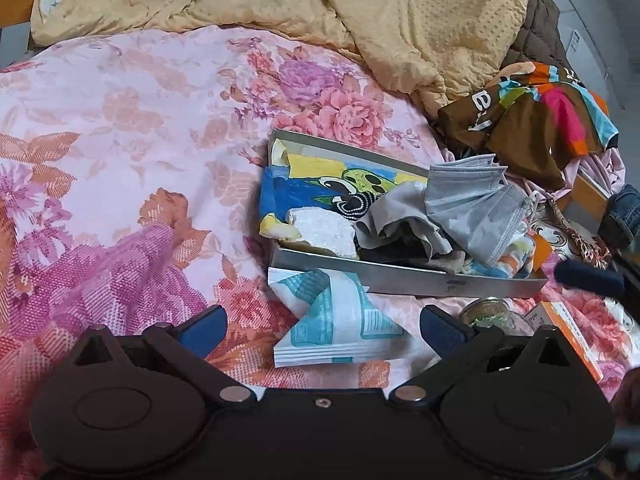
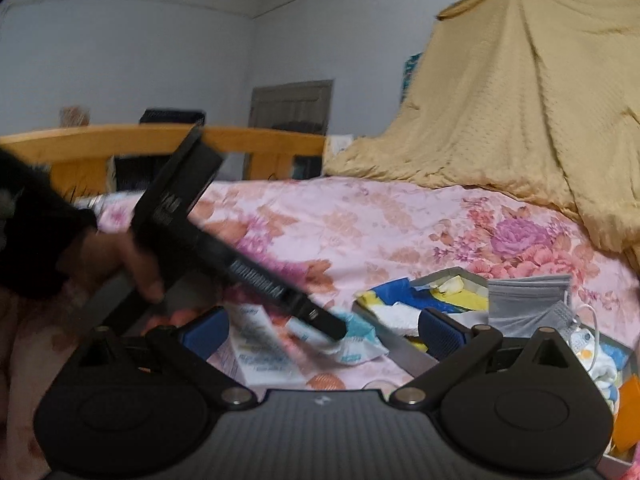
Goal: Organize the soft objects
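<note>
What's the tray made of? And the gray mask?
The tray looks like metal: its wall is smooth, dull silver and straight-edged. The mask looks like thin soft cloth, maybe paper-like fabric: it has pleats, stitched edges, and it crumples.

Bed (image 1: 100, 128): carries everything; wooden rail (image 2: 160, 136) along its far edge.
Quilt (image 1: 360, 12): heaped at the far right corner of the bed.
Tray (image 1: 400, 278): on the bedspread toward the right edge, in front of the quilt.
In tray: face mask (image 1: 476, 208) on top at the right end; cloth scraps under and left of it.
Packet (image 1: 340, 320): on the bedspread, touching the tray's near wall.
Patterned cloth (image 1: 532, 112): behind the tray, right of the quilt.
Jar (image 1: 492, 314) and box (image 1: 568, 332): near right, in front of the tray.
</note>
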`<state>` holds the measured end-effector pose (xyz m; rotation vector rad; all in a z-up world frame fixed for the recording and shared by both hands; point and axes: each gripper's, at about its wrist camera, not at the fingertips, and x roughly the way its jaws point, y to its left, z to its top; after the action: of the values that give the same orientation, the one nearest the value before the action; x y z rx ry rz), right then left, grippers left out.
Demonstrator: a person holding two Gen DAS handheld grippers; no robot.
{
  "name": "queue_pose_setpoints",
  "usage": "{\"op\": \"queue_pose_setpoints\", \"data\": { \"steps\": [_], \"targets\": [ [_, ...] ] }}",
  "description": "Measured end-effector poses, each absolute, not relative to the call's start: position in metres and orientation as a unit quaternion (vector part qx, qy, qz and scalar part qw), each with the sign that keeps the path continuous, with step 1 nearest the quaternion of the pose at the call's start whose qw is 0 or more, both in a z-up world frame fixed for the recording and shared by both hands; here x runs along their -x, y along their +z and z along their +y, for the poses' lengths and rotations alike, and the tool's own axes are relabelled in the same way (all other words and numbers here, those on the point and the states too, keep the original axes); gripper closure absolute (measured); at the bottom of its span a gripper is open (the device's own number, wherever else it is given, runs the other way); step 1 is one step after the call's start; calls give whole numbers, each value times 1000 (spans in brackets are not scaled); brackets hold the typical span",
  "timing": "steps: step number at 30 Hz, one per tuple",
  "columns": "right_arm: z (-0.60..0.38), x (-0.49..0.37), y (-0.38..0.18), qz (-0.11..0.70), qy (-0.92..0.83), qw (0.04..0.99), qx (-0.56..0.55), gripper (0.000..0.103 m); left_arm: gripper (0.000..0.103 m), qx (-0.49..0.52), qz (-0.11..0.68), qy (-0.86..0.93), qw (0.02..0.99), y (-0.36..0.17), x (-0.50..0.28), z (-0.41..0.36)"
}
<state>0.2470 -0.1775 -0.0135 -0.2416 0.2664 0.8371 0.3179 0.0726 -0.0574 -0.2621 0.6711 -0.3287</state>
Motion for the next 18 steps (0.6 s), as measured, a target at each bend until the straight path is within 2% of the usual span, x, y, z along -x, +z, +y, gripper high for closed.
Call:
{"op": "queue_pose_setpoints", "data": {
  "steps": [8,18],
  "targets": [
    [-189,-271,-3,123,385,912,65,0,1,139,314,-142,928,-59,-318,79],
    [-175,-301,0,120,388,912,55,0,1,150,283,-123,939,-49,-329,83]
  ]
}}
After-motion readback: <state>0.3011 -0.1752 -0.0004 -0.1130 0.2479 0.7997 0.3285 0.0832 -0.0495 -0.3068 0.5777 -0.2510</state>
